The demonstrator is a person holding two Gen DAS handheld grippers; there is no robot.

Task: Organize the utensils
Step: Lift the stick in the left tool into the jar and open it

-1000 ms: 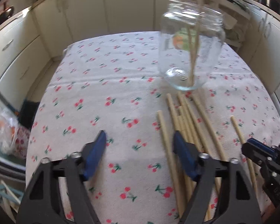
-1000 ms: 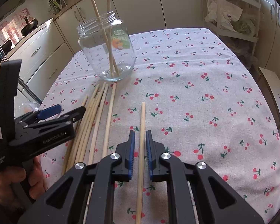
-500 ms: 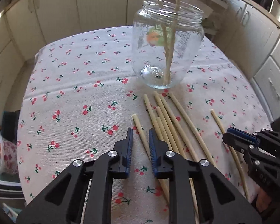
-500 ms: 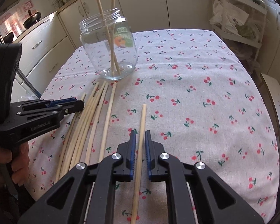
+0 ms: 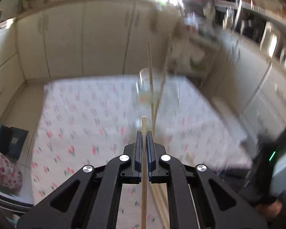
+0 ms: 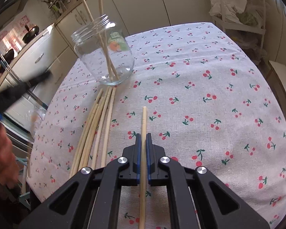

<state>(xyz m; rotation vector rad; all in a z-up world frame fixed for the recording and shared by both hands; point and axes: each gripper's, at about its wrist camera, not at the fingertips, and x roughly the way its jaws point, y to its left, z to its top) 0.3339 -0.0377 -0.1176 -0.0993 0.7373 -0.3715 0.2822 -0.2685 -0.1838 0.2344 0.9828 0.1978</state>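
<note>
Left tongs [image 5: 144,133] clamp a chopstick [image 5: 143,171] before the blurred jar [image 5: 158,91].

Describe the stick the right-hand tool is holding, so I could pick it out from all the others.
Start at the glass jar on the cherry-print tablecloth; a bundle of loose chopsticks fans out from its base. To their right, the right gripper is shut on a single chopstick. Unlike the bundled ones and the two standing in the jar, it lies alone, pinched between blue pads.
</note>
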